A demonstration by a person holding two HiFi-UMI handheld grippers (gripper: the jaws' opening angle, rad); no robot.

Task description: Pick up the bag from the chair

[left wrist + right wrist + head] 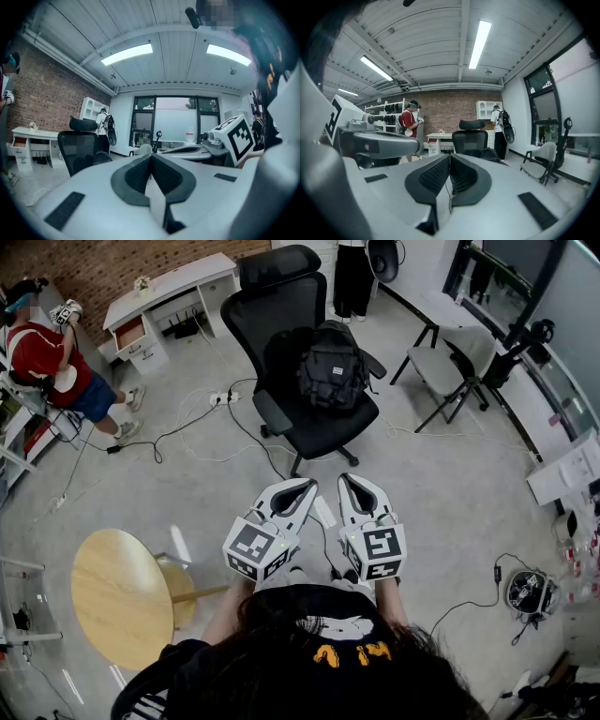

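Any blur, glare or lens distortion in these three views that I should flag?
Head view: sharp, evenly lit, straight lines bowed towards the edges. Left gripper view: bluish cast, ceiling lights blown out, foreground soft. Right gripper view: dark round vignette, chair sharp.

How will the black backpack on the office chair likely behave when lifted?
The backpack is soft fabric, so it will probably sag when lifted. It looks bulging, so perhaps fairly heavy. Pushed instead, it may turn the office chair under it.
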